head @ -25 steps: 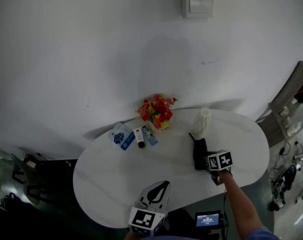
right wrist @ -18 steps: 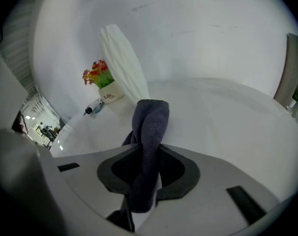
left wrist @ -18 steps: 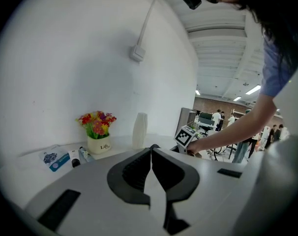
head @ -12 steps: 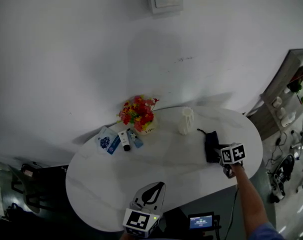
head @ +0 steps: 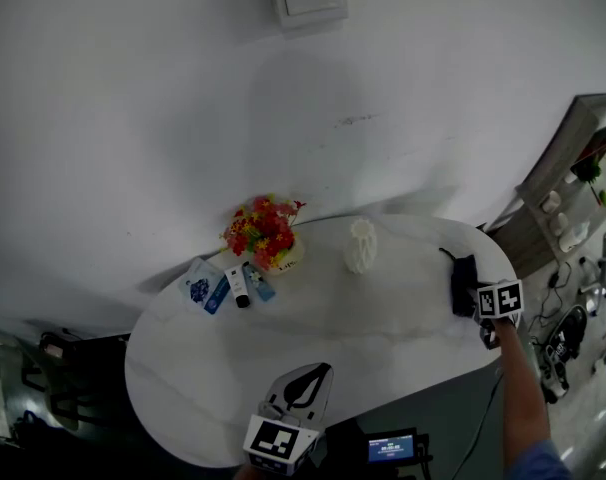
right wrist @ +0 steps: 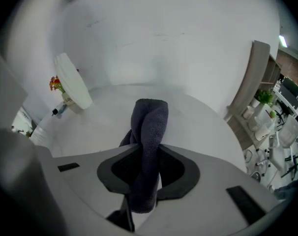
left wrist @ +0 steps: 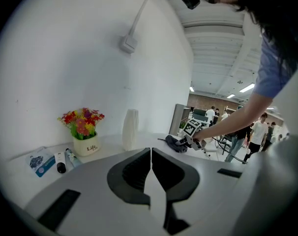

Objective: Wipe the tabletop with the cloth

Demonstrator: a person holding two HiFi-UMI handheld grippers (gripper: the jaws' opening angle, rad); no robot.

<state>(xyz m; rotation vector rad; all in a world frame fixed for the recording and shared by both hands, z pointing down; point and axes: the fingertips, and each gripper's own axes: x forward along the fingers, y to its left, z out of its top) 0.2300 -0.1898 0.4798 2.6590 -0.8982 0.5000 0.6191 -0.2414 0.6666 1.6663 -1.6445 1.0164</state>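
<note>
- R claw [right wrist: 148, 175] clamps dark grey cloth [right wrist: 150, 124], which rests on the white oval desk [head: 283, 343] at its R end.
- L claw [left wrist: 151, 167]: jaws pressed together, holding nothing, over desk's near edge.
- Flower pot [head: 264, 234] and white vase [head: 360, 245] sit by wall.

The left gripper [head: 326, 368] hangs over the near edge of the counter [head: 383, 318], about the middle of that edge. It points across toward the far edge. Its two jaws are pressed together, and there is nothing between them.

The right gripper [head: 475, 293] is at the right end of the counter. The right arm [head: 518, 398] is stretched out long and straight to reach it. The arm is bare up to a blue sleeve [head: 539, 464]. The right hand [head: 491, 332] is wrapped round the gripper's handle. The jaws are closed tight on a dark cloth [right wrist: 150, 124]. The cloth sticks out past the jaw tips and touches the counter.
</note>
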